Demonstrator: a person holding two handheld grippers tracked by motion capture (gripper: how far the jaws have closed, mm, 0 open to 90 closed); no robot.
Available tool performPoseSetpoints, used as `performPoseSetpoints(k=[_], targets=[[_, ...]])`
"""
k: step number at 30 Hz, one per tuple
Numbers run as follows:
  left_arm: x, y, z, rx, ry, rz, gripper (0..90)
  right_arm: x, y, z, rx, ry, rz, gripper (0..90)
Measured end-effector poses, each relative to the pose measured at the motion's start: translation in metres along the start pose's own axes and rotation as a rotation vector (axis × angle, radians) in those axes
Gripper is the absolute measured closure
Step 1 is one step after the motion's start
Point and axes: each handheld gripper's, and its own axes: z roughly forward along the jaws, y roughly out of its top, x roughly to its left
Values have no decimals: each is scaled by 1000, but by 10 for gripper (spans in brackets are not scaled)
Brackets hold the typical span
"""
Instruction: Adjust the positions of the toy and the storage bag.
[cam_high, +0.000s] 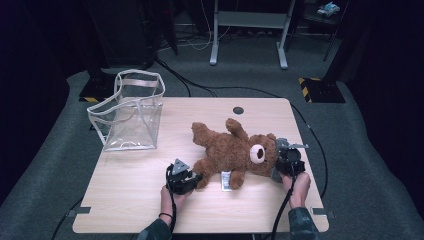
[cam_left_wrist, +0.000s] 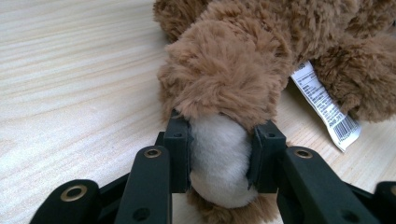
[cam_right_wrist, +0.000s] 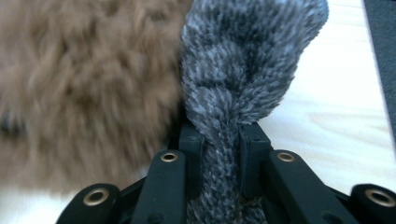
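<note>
The room is dark, with grey carpet (cam_high: 380, 165), cables on the floor and a white frame (cam_high: 248, 30) at the back. A light wooden table (cam_high: 130, 200) stands in the middle of the high view.

A clear bag (cam_high: 131, 112) with white edging stands upright near the table's far left corner. Its mouth is open and its handles rise above it. Nothing can be seen inside it through its walls. The bag stands well apart from both grippers.

A brown bear (cam_high: 231, 150) lies near the middle of the table, toward the right side. Its head is at the right and its legs point left. A white label (cam_high: 226, 180) lies on the table at its near side.

The left gripper (cam_high: 192, 179) is at the bear's near left limb. In the left gripper view the gripper (cam_left_wrist: 219, 156) is closed on the paw: both pads press the white sole (cam_left_wrist: 218, 163), and the brown fur (cam_left_wrist: 224, 79) of the limb bulges above the jaws. The label (cam_left_wrist: 327, 105) lies just beside that limb, to the right in this view.

The right gripper (cam_high: 280, 165) is at the bear's head, at the table's right edge. In the right gripper view the gripper (cam_right_wrist: 222, 144) is closed on a grey furry ear (cam_right_wrist: 243, 70), which is squeezed thin between the pads and widens above them. Blurred brown fur (cam_right_wrist: 84, 84) lies to the left of the ear.

A hand (cam_high: 174, 197) holds the left gripper and a hand (cam_high: 299, 187) holds the right; both come in from the near edge.
</note>
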Motion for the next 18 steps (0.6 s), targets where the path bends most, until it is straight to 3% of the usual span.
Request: performPoseSetpoints(k=[2,5,7,10,14,16,18], targets=[[0,0,0,0,-1,0,659,2,-4,-17,-61,20,-17,757],[1,0,0,1,-2,2,658,21,-3,-47,-145,60,-86,757],[1,0,0,3,-3,2,658,34,-1,-58,-187,88,-124,757],[0,0,0,4,-3,1,658,44,-5,-45,-143,90,-143,758],[0,0,0,0,0,1,658,37,-25,-22,-83,70,-118,758],[0,0,0,2,-2,2,658,35,-29,-27,-79,76,-130,758],[1,0,0,5,-3,0,658,41,-26,-43,-124,102,-159,758]])
